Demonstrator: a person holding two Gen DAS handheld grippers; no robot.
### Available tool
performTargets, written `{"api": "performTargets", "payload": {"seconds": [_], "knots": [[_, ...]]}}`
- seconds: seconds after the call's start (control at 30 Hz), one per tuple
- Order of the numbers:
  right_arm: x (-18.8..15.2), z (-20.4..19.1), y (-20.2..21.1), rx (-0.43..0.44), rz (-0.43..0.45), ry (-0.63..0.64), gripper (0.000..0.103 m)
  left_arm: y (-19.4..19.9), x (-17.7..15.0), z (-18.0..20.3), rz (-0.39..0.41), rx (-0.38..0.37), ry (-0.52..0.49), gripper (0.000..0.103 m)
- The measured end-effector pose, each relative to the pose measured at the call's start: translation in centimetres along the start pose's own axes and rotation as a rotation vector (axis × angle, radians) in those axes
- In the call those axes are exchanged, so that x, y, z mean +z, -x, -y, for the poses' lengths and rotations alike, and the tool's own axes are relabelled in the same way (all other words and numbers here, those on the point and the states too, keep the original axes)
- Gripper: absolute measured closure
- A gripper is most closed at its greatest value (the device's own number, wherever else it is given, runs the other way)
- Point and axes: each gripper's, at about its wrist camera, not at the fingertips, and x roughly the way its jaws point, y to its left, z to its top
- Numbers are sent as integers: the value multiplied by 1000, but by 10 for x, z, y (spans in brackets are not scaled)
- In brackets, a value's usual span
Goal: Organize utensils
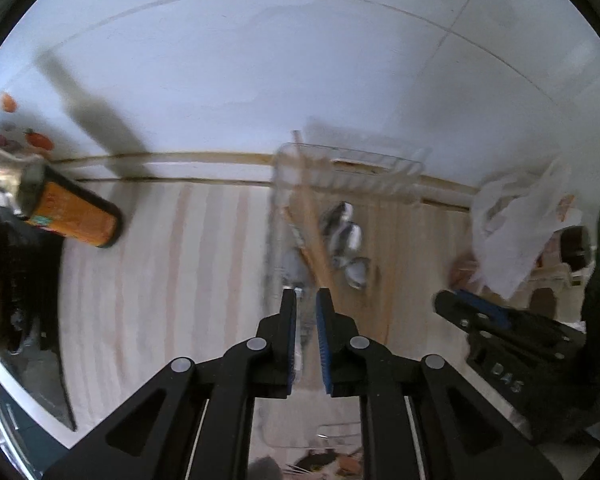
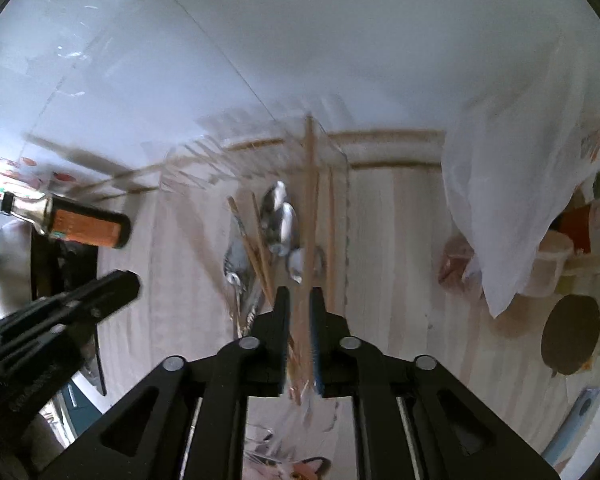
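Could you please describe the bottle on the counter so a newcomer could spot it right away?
Start at the clear utensil tray by the wall, then look along the pale wooden counter toward the stove. The bottle is dark with an orange label, unlike the pale plastic bag opposite.

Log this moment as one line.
left hand-held gripper: shut on metal utensil | right hand-held gripper: shut on chopsticks | spoons: in clear tray

Spoons (image 2: 280,220), chopsticks (image 2: 309,208) in clear tray (image 1: 380,172)
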Motion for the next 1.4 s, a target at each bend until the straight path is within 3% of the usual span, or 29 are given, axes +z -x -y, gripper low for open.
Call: {"api": "performTargets", "payload": {"seconds": [0.03, 0.13, 0.2, 0.27, 0.37, 0.5, 0.6, 0.73, 1.0, 1.4], "knots": [[-2, 2, -1, -5, 4, -2, 74, 2, -3, -1, 10, 15, -1, 80], [-14, 8, -1, -33, 25, 5, 58, 6, -16, -5, 63, 72, 9, 44], [-26, 13, 1, -64, 49, 11, 54, 11, -27, -10, 109, 106, 27, 32], [-37, 16, 5, -97, 78, 18, 51, 13, -37, -15, 139, 124, 47, 14], [-51, 20, 12, -133, 111, 24, 43, 15, -49, -17, 172, 131, 59, 1], [-72, 18, 22, -215, 189, 70, 11, 18, -68, -9, 215, 184, 29, 0], [-84, 14, 28, -282, 233, 101, 3, 18, -81, -4, 233, 199, 22, 0], [-98, 11, 32, -338, 275, 129, 1, 24, -96, -2, 246, 204, 24, 0], [-137, 7, 72, -372, 369, 108, 1, 72, -137, -2, 339, 190, 5, 0], [-255, -26, 187, -409, 598, 74, 1, 180, -238, -1, 511, 129, -55, 0]]}}
